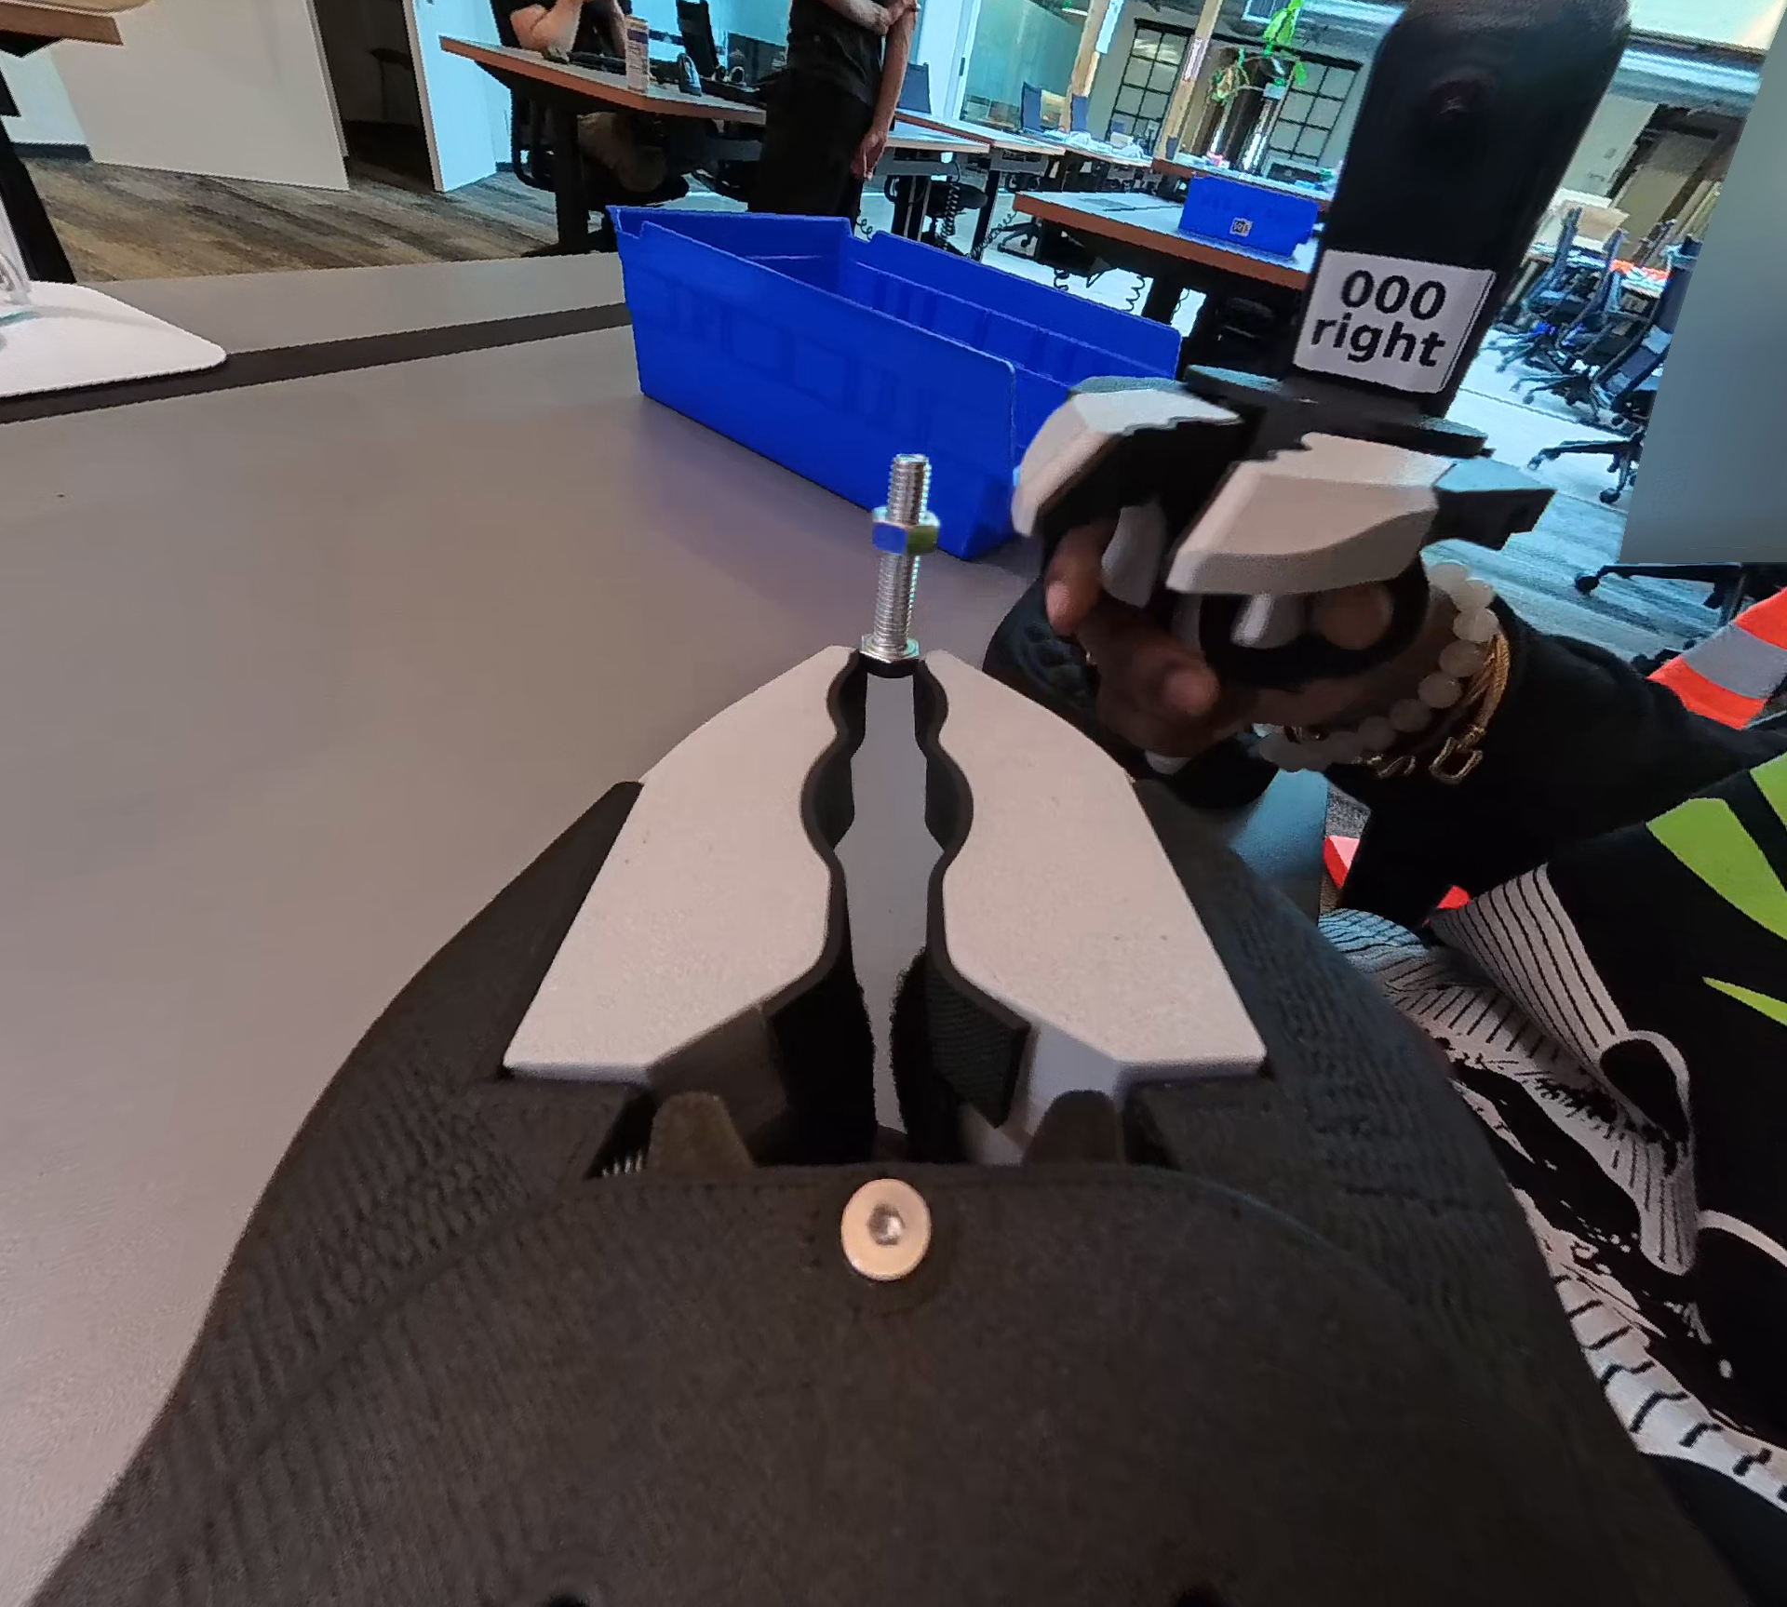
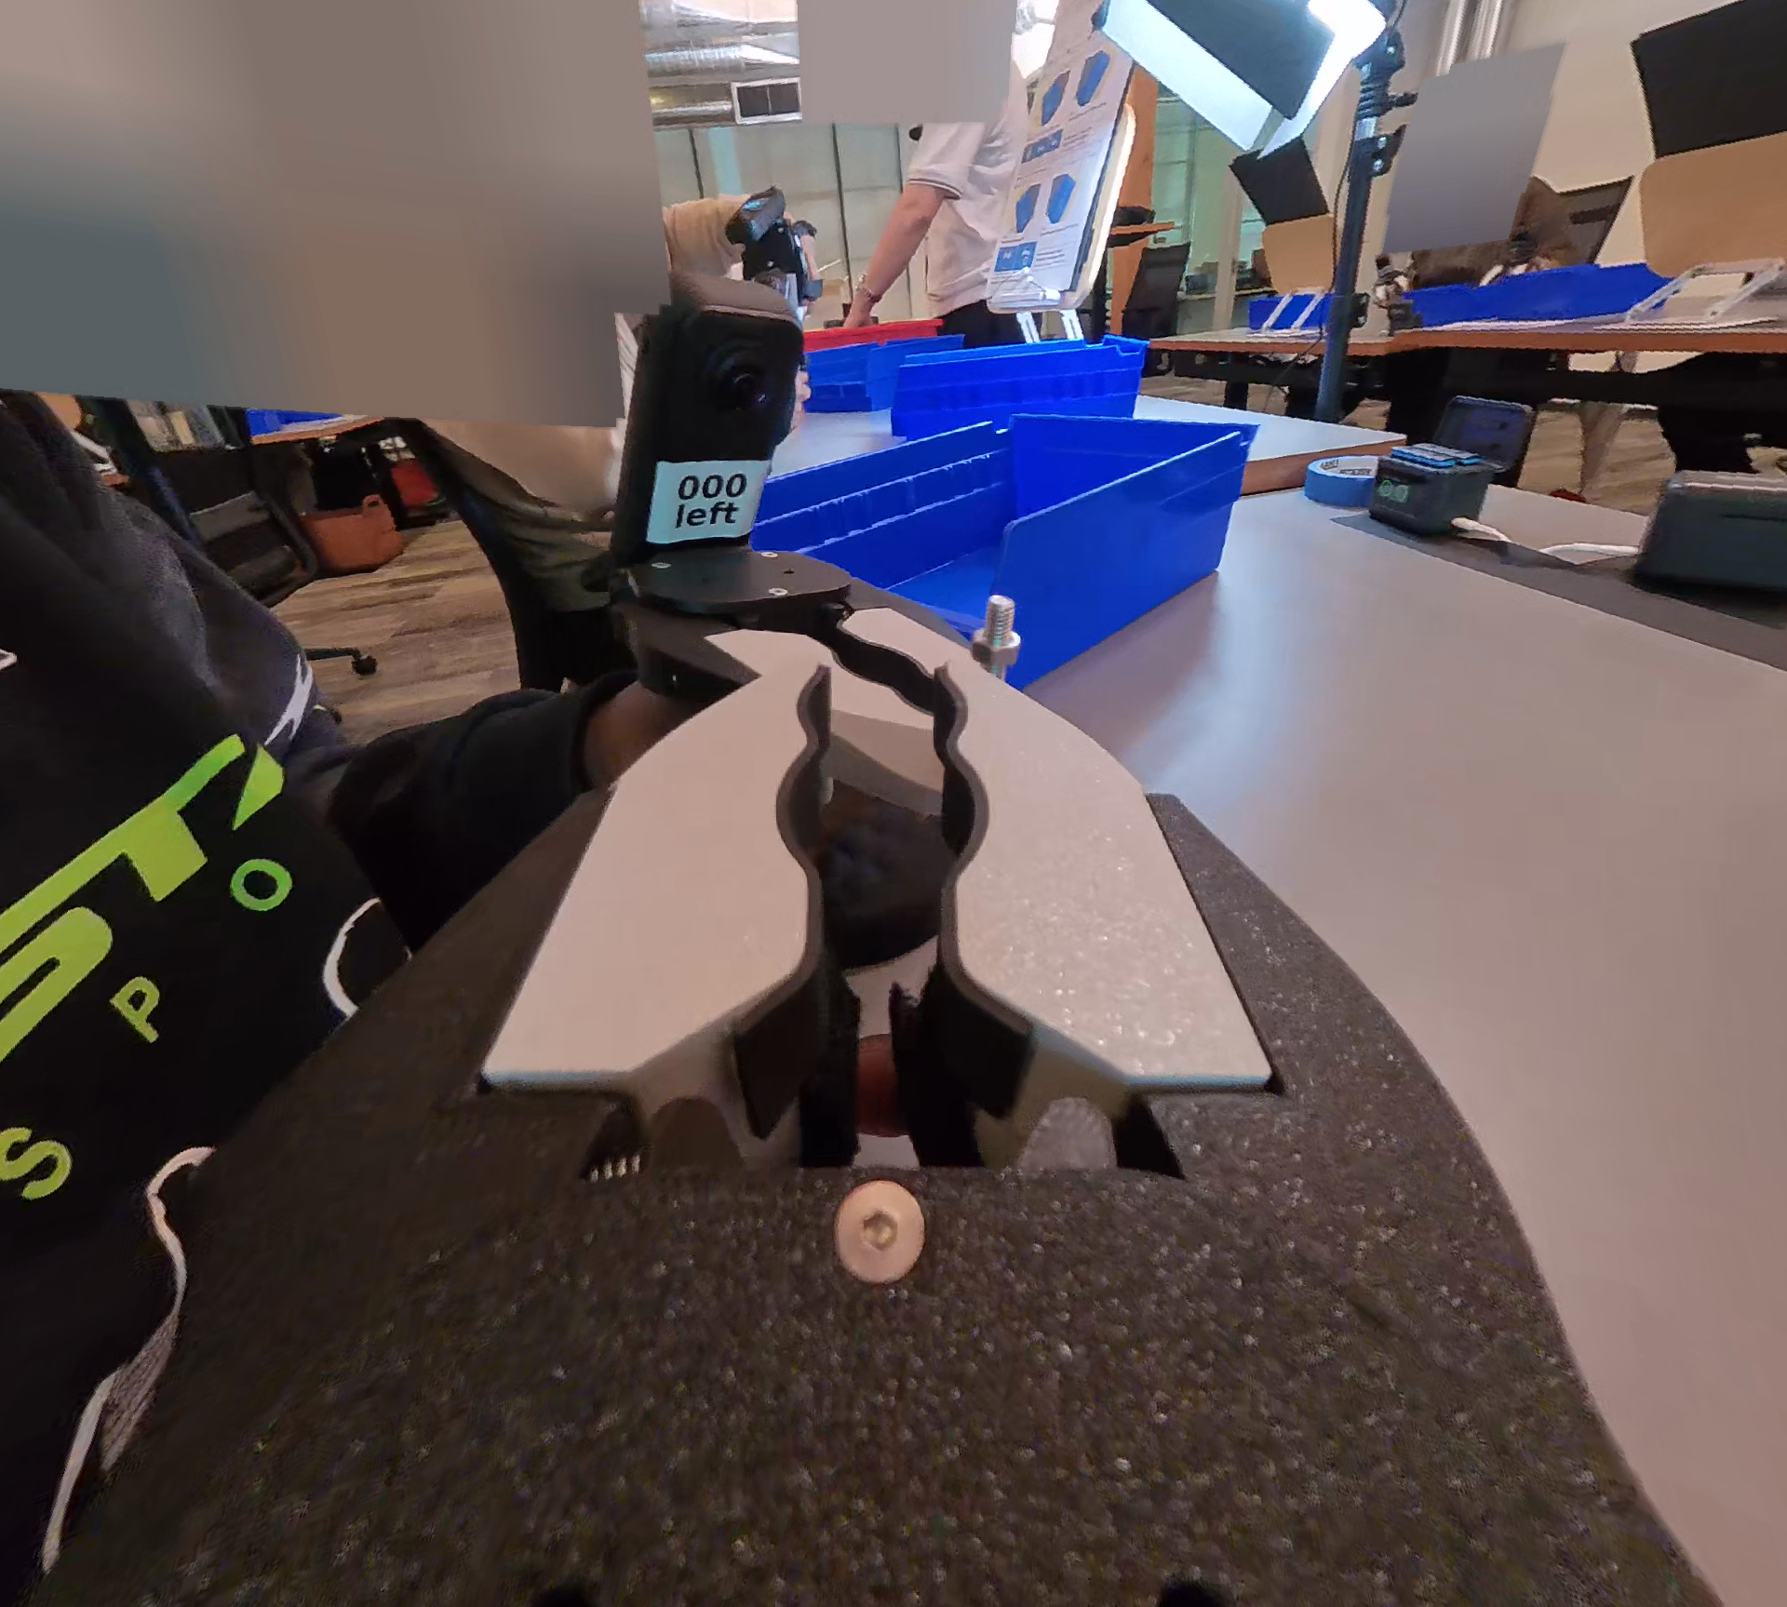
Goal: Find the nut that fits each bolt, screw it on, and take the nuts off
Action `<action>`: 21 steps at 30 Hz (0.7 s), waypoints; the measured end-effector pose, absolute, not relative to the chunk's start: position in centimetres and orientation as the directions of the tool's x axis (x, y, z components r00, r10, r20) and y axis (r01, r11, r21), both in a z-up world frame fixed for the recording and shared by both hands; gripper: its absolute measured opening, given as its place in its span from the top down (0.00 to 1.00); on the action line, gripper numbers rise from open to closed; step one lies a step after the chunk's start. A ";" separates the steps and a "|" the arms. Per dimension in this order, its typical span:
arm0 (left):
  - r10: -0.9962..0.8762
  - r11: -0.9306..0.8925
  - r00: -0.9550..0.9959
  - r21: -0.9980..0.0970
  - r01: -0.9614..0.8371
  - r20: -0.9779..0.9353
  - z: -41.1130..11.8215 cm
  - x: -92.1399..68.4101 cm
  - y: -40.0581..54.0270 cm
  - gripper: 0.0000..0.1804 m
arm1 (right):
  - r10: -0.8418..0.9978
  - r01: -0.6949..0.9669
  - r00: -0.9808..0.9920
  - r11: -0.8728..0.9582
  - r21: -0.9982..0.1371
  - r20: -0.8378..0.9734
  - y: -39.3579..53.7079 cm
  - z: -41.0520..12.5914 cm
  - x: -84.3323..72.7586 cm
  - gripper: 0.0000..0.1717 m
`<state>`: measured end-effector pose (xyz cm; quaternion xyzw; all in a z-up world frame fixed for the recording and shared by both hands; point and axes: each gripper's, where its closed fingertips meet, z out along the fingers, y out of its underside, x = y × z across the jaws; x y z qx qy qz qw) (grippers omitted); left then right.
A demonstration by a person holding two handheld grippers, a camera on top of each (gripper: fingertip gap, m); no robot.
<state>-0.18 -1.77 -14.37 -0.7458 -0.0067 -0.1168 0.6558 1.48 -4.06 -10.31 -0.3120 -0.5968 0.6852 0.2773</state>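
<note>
Standing upright above the desk [image 1: 290, 594], the steel bolt [image 1: 897, 584] is clenched by its head at the tips of the left tongs [image 1: 892, 669], with a nut [image 1: 901, 531] partway along the thread. Both are small, stiff, light and probably slippery, so the nut is best taken on two opposite flats. The right tongs [image 2: 880, 681] are parted and hold nothing, beside the bolt

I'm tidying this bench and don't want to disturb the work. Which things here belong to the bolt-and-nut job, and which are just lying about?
In use:
- bolt, upright, head clamped in the left gripper
- nut, threaded partway down it
- right gripper, open, holding nothing

Lying about:
- blue bins
- blue tape roll
- dark battery case
</note>
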 end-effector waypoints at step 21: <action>-0.144 -0.147 0.972 -0.975 0.165 0.186 -14.5 -0.2 -1.8 0.95 | 0.742 0.033 -0.665 -0.087 -0.996 -0.087 -4.2 -10.7 1.8 0.88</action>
